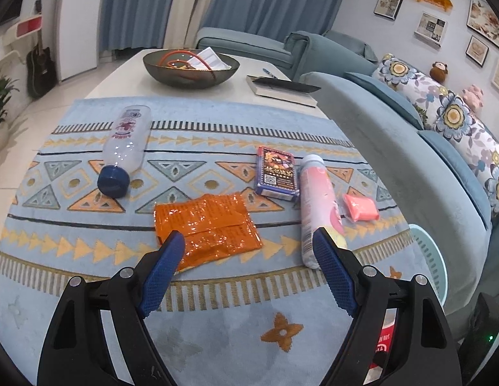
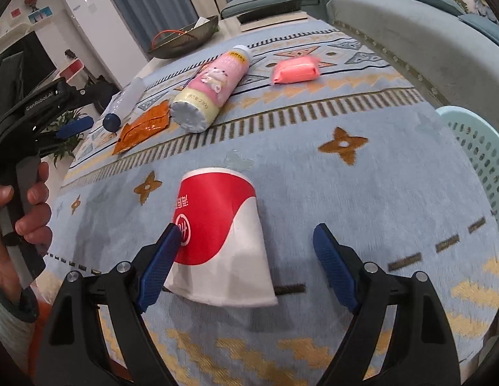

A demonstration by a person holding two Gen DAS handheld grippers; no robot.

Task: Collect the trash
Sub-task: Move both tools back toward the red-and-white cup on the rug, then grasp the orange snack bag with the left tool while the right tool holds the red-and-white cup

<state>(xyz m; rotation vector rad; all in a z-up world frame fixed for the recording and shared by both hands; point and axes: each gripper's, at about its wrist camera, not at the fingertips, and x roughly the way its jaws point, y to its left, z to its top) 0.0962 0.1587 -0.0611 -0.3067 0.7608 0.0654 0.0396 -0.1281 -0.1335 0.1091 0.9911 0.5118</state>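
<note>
Trash lies on a patterned blue rug. My left gripper (image 1: 249,241) hangs open over the near edge of an orange foil packet (image 1: 207,225); nothing sits between its fingers. Right of the packet lie a pink bottle (image 1: 317,206), a card box (image 1: 277,173) and a small pink packet (image 1: 360,207). A clear bottle with a blue cap (image 1: 127,141) is at the left. My right gripper (image 2: 246,234) is open around a red and white paper cup (image 2: 217,231) lying on its side. The left finger is at the cup's wall and the right finger stands well apart.
A pale green perforated basket (image 2: 475,160) stands at the rug's right edge beside the grey-blue sofa (image 1: 394,148). Beyond the rug, a low white table (image 1: 127,80) holds a dark bowl (image 1: 191,67) and a book (image 1: 281,88). A hand (image 2: 24,218) holds the left gripper's handle.
</note>
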